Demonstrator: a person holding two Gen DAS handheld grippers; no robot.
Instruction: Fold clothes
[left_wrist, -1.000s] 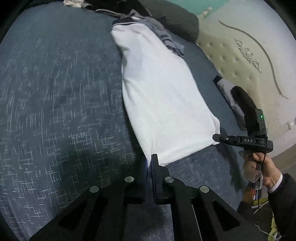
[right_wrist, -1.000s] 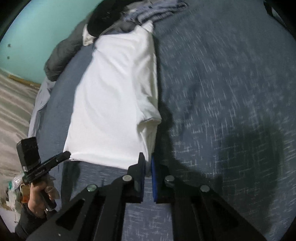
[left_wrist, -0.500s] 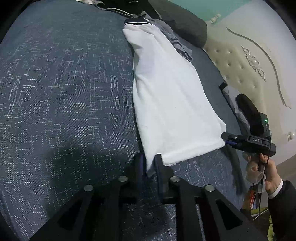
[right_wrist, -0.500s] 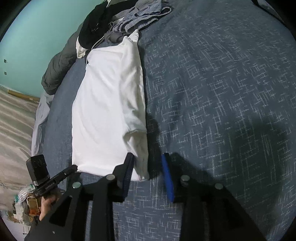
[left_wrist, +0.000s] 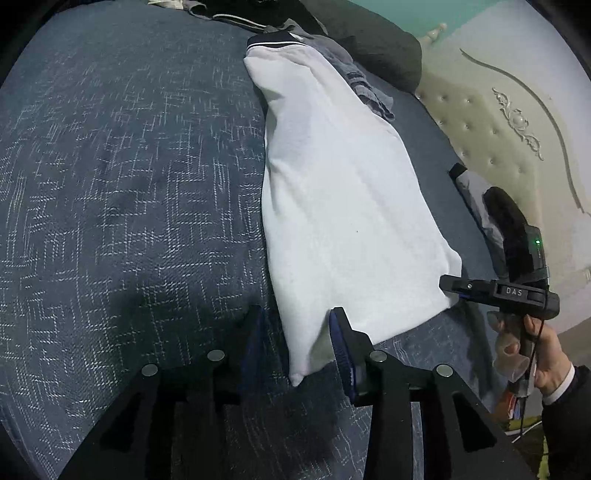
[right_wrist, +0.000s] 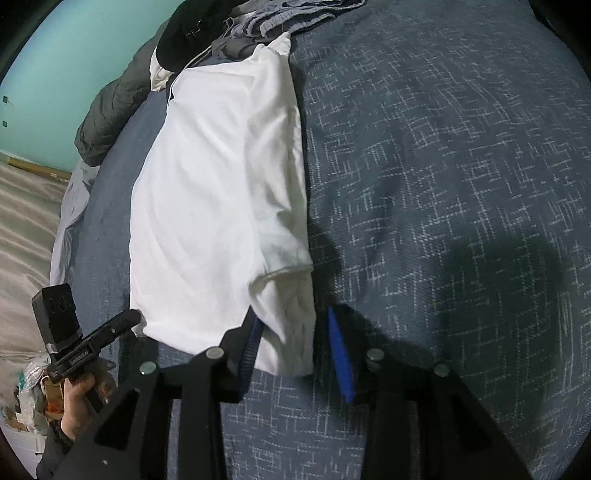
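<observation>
So the white knit polo shirt with the dark navy striped collar (left_wrist: 343, 192) is lying on the bed as a long narrow strip, sides and at least one sleeve already tucked in over the body, collar end far away and hem end near the grippers. I'd say the lengthwise folds are there and what's left looks like bringing hem toward collar, though this strip can't tell me if a cross fold is coming or got opened out again. Fabric looks soft and floppy, thick at the doubled edges, a bit rumpled near the hem. The left gripper (left_wrist: 295, 332) has its jaws spread wide around one hem corner, not pinching it, and the right gripper (right_wrist: 291, 332) is likewise spread around the other corner. Underneath is a dark blue bedspread with white crosshatch weave (left_wrist: 129, 184), a messy heap of grey and black clothes (right_wrist: 236, 33) past the collar, and a cream tufted headboard (left_wrist: 491, 122) off to the side.
</observation>
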